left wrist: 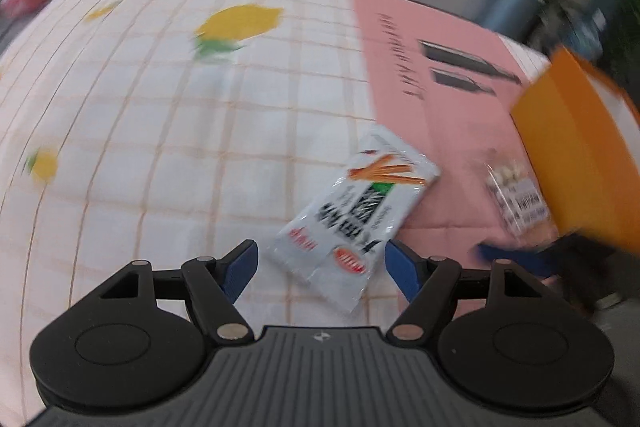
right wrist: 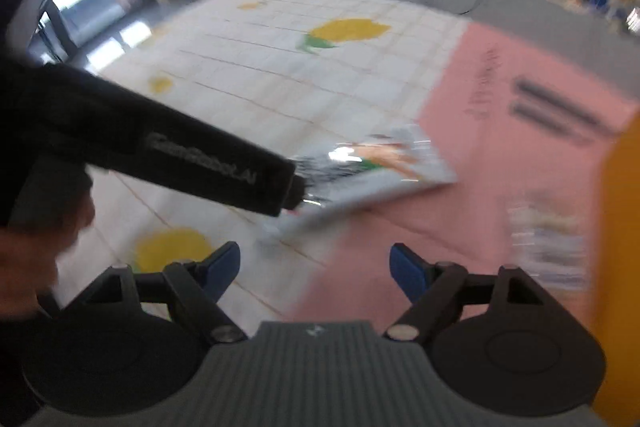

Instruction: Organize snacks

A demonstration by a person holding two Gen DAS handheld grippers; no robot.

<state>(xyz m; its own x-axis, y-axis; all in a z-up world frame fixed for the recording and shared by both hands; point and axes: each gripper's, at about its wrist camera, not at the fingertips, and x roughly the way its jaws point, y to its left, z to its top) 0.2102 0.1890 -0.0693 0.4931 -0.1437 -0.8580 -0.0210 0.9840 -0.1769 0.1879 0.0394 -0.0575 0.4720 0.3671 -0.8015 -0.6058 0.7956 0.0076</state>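
Hovering my wide-open left gripper (left wrist: pixel 320 263) over the near end of the white packet (left wrist: pixel 352 223) lying across the table's (left wrist: pixel 160 107) cloth seam, I should lower squarely before closing, my right gripper (right wrist: pixel 314 267) open, empty.

A white foil snack packet printed with orange sticks (left wrist: pixel 354 223) lies on the tabletop (left wrist: pixel 160 115), straddling the seam between a white checked cloth with yellow lemons (left wrist: pixel 120 147) and a pink mat (left wrist: pixel 452 131) on its right. Further right, on the mat, a small clear packet of pale snacks (left wrist: pixel 514 195) lies just beside an orange box (left wrist: pixel 576 155).
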